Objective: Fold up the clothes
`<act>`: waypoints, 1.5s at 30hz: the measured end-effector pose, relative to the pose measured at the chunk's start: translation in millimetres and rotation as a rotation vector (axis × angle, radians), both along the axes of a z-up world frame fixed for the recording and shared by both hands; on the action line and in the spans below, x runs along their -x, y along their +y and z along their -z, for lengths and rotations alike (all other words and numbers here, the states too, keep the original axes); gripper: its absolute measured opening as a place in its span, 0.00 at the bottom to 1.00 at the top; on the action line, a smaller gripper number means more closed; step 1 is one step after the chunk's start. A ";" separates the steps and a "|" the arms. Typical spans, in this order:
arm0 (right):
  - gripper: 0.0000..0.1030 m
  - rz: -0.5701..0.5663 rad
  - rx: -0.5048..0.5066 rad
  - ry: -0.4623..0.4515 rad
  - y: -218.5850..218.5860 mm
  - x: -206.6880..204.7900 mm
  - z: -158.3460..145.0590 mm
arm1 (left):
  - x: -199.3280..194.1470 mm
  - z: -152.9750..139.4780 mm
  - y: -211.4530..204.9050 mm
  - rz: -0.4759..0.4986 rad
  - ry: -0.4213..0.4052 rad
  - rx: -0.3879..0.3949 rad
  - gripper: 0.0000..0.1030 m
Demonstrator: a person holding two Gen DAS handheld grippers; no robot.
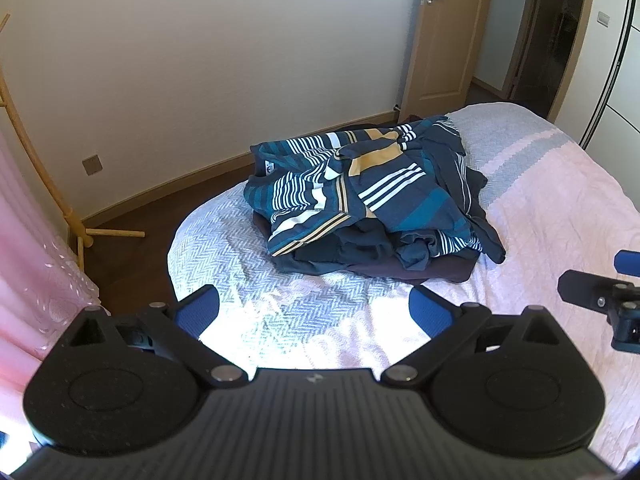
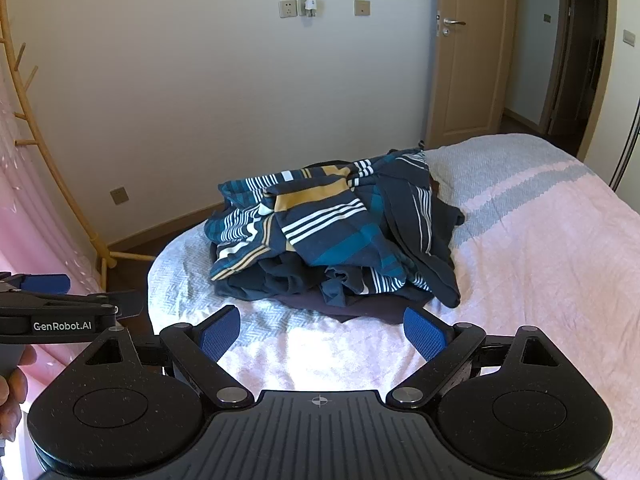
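I see a heap of crumpled clothes (image 1: 372,208) on the bed, near its far left corner. On top lies a dark blue striped shirt with teal, white and yellow bands (image 2: 320,216), and under it are plain dark navy pieces and one dark maroon piece at the bottom. The heap rests on the bed cover, a pale pink and light grey woven blanket with a zigzag pattern (image 1: 540,208).

My left gripper with black arms and blue pads (image 1: 314,306) has its fingers spread wide, and nothing is between them. It hangs above the bright front part of the blanket, apart from the heap. My right gripper of the same kind (image 2: 322,330) is also spread wide and holds nothing; its right pad (image 2: 424,334) is just in front of the near edge of the heap, but I cannot tell if it touches the cloth.

In the right wrist view, the left gripper shows at the left edge, held by a hand (image 2: 12,392). Behind the bed are a white wall, a light wooden door (image 1: 444,36) and a bamboo coat rack (image 2: 48,168) beside a pink curtain (image 1: 24,248).
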State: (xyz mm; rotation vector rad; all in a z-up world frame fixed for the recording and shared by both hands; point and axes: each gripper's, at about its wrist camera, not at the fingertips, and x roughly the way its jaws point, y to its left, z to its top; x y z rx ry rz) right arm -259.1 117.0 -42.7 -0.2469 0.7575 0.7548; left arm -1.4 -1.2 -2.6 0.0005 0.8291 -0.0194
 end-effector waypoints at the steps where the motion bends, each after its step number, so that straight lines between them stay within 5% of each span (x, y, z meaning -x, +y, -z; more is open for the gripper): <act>1: 0.89 0.000 -0.001 0.000 -0.9 -0.1 -0.1 | 0.6 0.0 -0.5 0.003 -0.002 -0.002 0.97; 24: 0.89 0.003 -0.002 -0.001 -19.5 -3.5 -2.8 | 9.4 -9.1 -18.3 0.051 -0.080 -0.032 0.97; 35: 0.89 -0.022 0.006 -0.030 -30.3 -10.5 4.3 | 15.1 -3.8 -18.2 0.100 -0.120 -0.118 0.95; 45: 0.89 -0.127 0.039 -0.118 9.0 -45.6 17.5 | -70.5 41.2 9.0 0.186 -0.063 -0.180 0.95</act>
